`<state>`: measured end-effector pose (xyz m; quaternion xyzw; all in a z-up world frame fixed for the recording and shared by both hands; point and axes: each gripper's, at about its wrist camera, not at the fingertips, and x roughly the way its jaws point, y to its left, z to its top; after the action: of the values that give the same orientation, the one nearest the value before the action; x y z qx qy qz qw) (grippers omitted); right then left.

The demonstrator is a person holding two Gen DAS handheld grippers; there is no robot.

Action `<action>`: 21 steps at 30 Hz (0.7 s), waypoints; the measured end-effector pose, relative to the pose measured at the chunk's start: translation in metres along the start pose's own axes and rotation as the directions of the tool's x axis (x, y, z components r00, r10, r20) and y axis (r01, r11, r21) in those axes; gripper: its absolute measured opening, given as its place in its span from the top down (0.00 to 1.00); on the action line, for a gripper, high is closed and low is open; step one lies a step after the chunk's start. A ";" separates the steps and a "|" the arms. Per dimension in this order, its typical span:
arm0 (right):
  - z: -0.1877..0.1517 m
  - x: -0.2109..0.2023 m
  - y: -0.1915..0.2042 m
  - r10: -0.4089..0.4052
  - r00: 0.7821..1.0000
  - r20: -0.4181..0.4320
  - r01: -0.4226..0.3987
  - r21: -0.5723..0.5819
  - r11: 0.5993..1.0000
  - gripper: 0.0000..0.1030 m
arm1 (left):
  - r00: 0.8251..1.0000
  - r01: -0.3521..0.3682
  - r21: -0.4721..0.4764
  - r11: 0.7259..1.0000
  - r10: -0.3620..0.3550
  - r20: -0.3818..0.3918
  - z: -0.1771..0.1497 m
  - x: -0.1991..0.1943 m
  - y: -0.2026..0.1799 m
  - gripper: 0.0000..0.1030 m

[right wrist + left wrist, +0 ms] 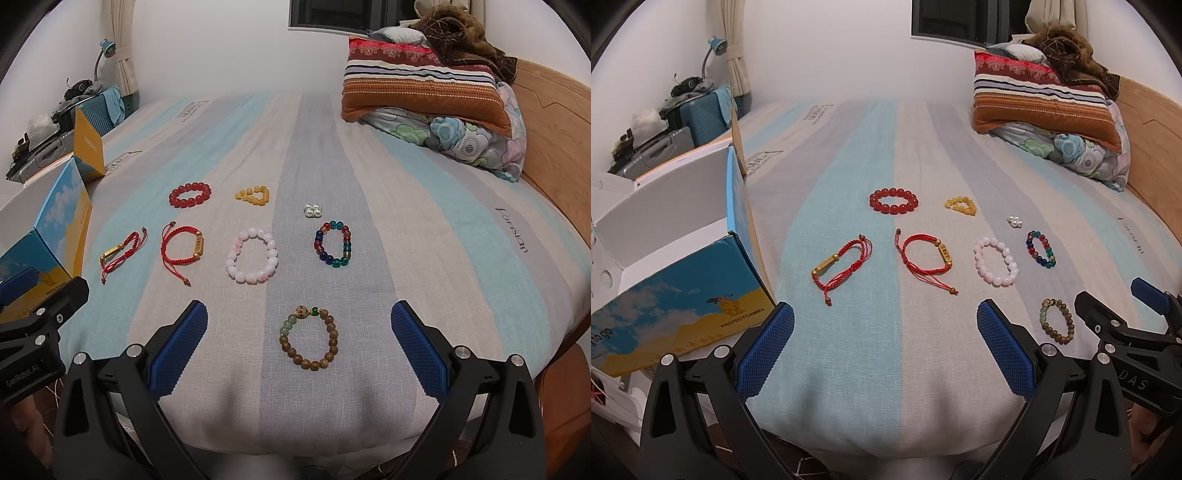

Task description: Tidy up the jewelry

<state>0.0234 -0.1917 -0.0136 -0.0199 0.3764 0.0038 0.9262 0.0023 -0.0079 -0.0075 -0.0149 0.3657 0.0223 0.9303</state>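
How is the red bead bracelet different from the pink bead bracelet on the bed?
The red bead bracelet has dark red beads; the pink bead bracelet has pale pink and white beads. The red one lies farther from the grippers, in the back row beside the yellow bracelet; the pink one lies nearer, in the middle row. The red loop looks smaller and flatter, the pink one wider. Both are closed loops of round beads lying flat on the striped bedsheet, untouched.

Eight bracelets (252,255) lie spread in rows on the bed (406,177), a box (683,280) at their left.
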 end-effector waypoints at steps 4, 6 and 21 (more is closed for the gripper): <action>0.000 -0.002 0.000 -0.004 1.000 0.010 0.004 0.002 1.000 0.07 | 1.000 -0.001 0.001 1.000 0.001 -0.006 -0.001 0.001 0.001 0.05; 0.001 -0.002 0.001 -0.003 1.000 0.010 0.003 0.003 1.000 0.07 | 1.000 -0.001 0.001 1.000 0.001 -0.004 -0.001 0.001 0.001 0.05; 0.001 -0.003 -0.002 -0.011 1.000 0.008 0.011 -0.003 1.000 0.07 | 1.000 -0.002 -0.003 1.000 0.002 -0.005 0.000 0.002 0.001 0.05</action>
<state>0.0225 -0.1932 -0.0107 -0.0232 0.3726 -0.0005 0.9277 0.0036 -0.0067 -0.0084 -0.0162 0.3682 0.0235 0.9293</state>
